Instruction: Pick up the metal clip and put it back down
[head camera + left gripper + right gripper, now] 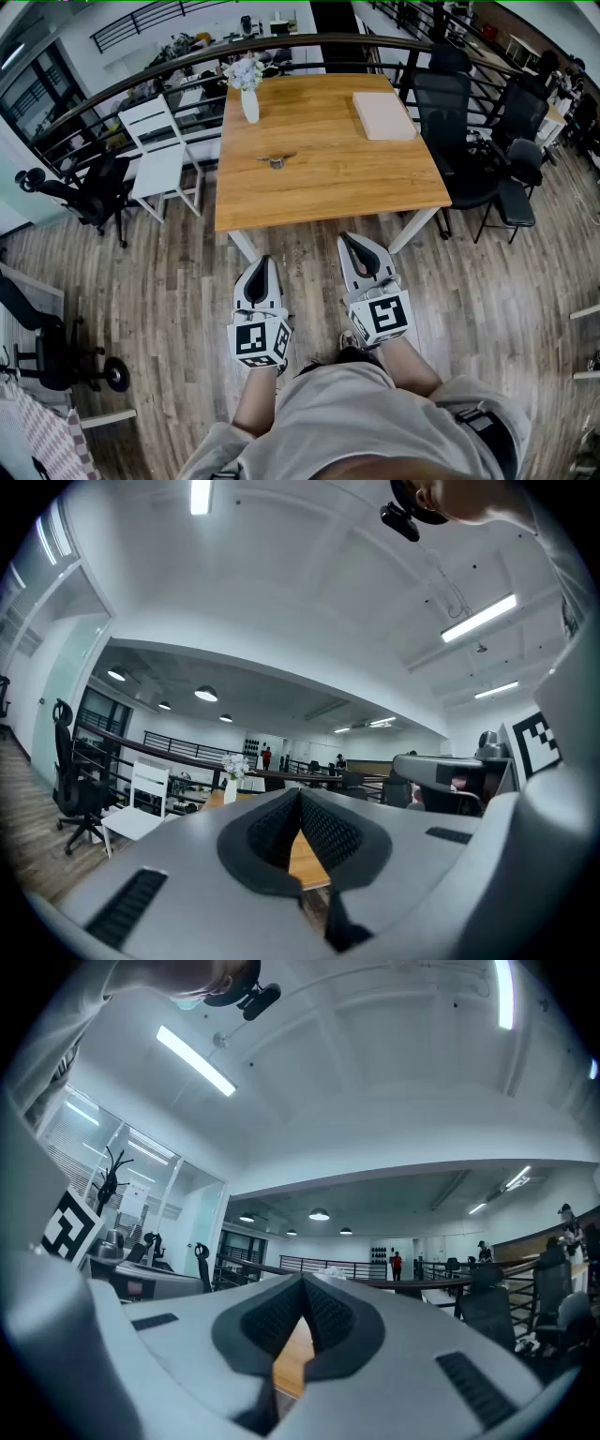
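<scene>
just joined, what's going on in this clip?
A person stands short of the wooden table, holding the left gripper and the right gripper out over the floor. Both have their fingers together with nothing between them. The metal clip lies untouched on the table, near a white vase of flowers. The pickup has not yet begun.

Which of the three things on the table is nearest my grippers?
The small grey metal clip, left of centre; the white vase and flat beige box sit farther back.
</scene>
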A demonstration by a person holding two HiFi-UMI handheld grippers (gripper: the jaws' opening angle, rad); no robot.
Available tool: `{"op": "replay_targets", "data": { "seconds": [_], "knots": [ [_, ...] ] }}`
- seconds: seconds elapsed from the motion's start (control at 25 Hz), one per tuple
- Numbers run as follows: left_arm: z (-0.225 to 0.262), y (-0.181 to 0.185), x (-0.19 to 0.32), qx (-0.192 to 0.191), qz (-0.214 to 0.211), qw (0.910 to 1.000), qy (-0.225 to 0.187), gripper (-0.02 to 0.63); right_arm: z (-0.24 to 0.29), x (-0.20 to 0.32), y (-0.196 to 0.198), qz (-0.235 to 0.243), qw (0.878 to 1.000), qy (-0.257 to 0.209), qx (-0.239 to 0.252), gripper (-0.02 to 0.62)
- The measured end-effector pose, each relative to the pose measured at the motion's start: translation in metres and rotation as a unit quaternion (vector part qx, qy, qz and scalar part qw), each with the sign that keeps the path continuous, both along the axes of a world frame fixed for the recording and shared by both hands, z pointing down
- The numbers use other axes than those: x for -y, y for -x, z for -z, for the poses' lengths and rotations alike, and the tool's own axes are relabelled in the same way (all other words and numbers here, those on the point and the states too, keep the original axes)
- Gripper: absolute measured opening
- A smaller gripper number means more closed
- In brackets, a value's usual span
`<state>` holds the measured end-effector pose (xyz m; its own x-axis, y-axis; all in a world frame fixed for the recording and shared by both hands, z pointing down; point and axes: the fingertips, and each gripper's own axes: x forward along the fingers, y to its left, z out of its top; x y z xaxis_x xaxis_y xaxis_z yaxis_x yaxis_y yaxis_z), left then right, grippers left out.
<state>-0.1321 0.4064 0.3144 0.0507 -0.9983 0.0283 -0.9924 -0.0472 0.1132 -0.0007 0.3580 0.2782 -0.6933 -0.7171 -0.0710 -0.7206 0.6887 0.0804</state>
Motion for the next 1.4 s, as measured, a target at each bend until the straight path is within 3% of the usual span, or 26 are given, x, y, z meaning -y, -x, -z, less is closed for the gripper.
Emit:
{"op": "replay_targets", "data": {
  "seconds": [0.56, 0.88, 1.12, 1.4],
  "knots": [
    [-0.007, 0.019, -0.011, -0.013, -0.009, 0.9999, -0.006, 0.023, -0.002, -0.012, 0.027, 0.007, 1.0, -0.011, -0.003, 0.026],
    [-0.022, 0.011, -0.002, -0.011, -0.04, 0.9989, 0.022, 0.023, -0.023, 0.005, 0.031, -0.011, 1.0, 0.016, -0.009, 0.026],
    [-0.037, 0.013, 0.033, -0.009, -0.04, 0.9982, 0.043, 0.023, -0.043, 0.039, 0.049, 0.009, 0.999, 0.036, -0.009, 0.026],
    [-0.054, 0.026, 0.108, 0.0, -0.036, 0.9967, 0.073, 0.023, -0.05, 0.114, 0.057, 0.032, 0.998, 0.043, -0.019, 0.026]
  ]
}}
